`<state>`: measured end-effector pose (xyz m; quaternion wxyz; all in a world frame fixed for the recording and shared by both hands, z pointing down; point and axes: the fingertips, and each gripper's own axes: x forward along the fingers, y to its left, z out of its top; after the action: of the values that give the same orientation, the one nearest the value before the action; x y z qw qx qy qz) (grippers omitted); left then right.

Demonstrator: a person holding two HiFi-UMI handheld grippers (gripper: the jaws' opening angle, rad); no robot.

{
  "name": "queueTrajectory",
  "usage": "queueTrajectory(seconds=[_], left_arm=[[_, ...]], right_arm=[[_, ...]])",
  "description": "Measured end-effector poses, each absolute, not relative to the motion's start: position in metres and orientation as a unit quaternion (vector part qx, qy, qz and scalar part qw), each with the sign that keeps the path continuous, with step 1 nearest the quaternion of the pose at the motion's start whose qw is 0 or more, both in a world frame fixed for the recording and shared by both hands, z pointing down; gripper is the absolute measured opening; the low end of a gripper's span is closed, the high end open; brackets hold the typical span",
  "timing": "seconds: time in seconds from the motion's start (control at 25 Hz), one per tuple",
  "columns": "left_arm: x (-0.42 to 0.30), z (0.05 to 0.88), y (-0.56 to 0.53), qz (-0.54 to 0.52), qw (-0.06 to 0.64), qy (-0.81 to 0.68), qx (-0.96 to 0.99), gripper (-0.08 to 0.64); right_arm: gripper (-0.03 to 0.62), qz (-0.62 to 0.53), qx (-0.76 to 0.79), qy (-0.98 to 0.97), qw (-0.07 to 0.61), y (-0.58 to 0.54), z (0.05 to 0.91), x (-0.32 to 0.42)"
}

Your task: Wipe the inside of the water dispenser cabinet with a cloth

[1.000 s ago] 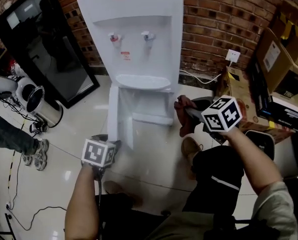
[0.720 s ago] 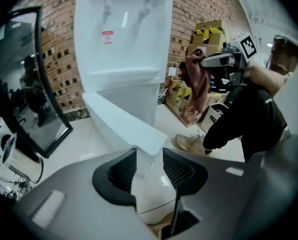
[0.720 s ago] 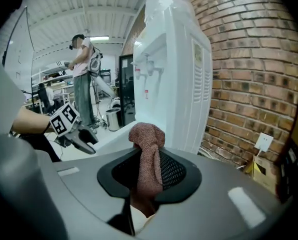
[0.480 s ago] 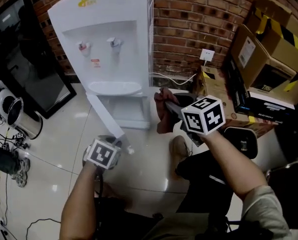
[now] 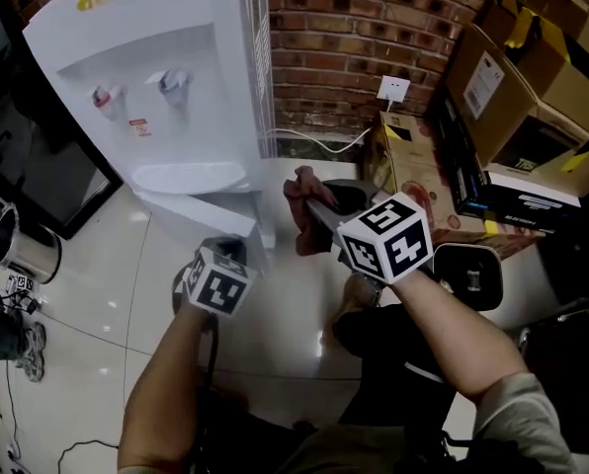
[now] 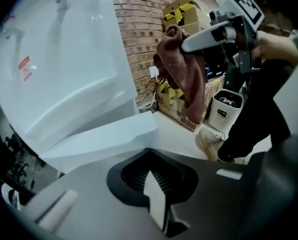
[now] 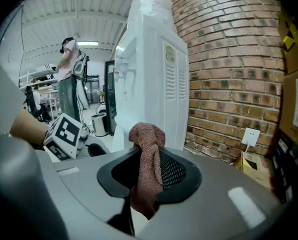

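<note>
The right gripper (image 7: 148, 156) clamps a reddish cloth (image 7: 147, 134). The left gripper (image 6: 156, 201) has just closed, empty, beside the white water dispenser (image 6: 64, 74).

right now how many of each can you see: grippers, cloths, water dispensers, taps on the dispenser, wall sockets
grippers: 2 (left gripper, right gripper)
cloth: 1
water dispenser: 1
taps: 2 (red tap, blue tap)
wall socket: 1
total: 7
</note>
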<state>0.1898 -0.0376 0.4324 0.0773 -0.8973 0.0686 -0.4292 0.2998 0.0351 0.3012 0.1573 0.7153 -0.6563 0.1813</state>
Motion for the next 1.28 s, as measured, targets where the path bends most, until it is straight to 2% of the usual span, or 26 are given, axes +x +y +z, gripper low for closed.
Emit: queueTrajectory(seconds=[0.32,0.56,0.72,1.08,1.28], left_arm=[[0.254,0.441,-0.064,-0.397,0.081,0.133,-0.905,0.000],[0.262,0.437,-0.082,-0.371,0.061,0.180,-0.909,0.000],[0.260,0.437,-0.080,-0.366,0.055,0.186,-0.910,0.000],[0.276,0.365,-0.008,-0.256,-0.039,0.146,-0.955,0.000],[0.271,0.365,-0.001,-0.241,-0.069,0.155,-0.956,0.002]], right_arm=[[0.101,0.203,0.698,-0.662,0.182,0.056,0.329,0.310],[0.101,0.213,0.707,-0.659,0.145,0.062,0.324,0.326],[0.101,0.203,0.706,-0.664,0.143,0.059,0.321,0.323],[0.101,0.199,0.708,-0.662,0.146,0.048,0.330,0.340],[0.101,0.194,0.717,-0.651,0.161,0.033,0.368,0.362]])
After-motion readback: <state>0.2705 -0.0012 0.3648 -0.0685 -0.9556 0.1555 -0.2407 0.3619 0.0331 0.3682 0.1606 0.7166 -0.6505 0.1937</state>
